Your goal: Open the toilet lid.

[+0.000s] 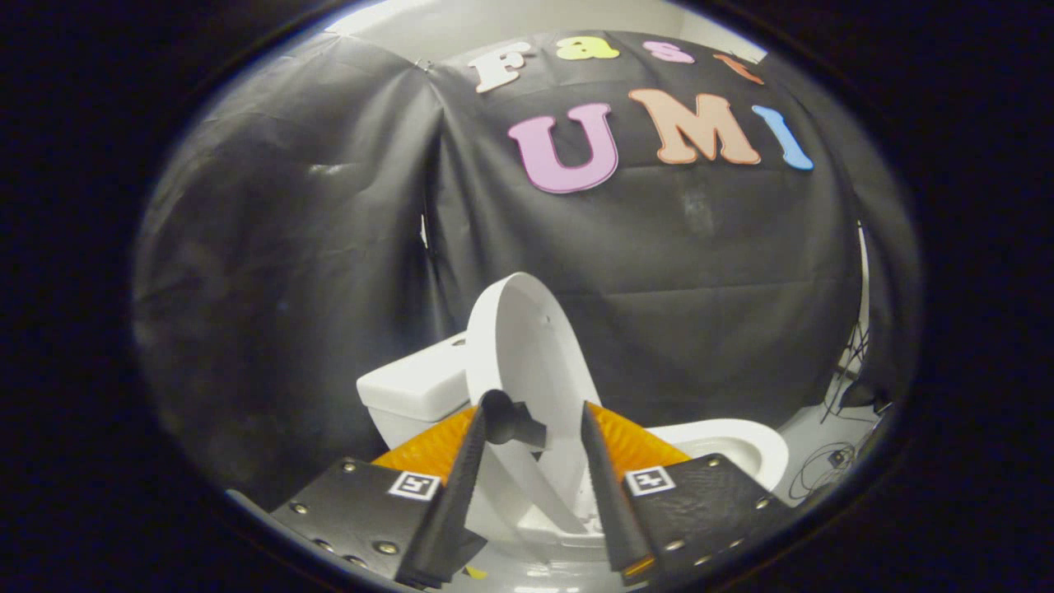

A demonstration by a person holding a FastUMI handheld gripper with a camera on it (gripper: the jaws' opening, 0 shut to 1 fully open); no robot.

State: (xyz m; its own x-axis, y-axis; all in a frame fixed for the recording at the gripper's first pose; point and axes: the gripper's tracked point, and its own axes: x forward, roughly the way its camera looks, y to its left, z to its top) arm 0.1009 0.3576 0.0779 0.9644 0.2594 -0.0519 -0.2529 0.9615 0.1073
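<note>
One toilet lid [527, 362] standing raised, leaning toward the one tank [416, 385] on the left. Gripper [535, 428] fingers are spread apart, grasping nothing, lid edge between them. One bowl [733, 441] far right.

no word or number can be read on the toilet lid [527, 346] or the tank [412, 387]. the only signs are two small square black-and-white markers on the gripper [533, 409]. one marker [414, 485] sits at 7 o'clock from the fingertips, the other marker [650, 479] at 5 o'clock. their patterns look like codes rather than letters, perhaps. the fingers stand apart, with the raised lid between them.
</note>
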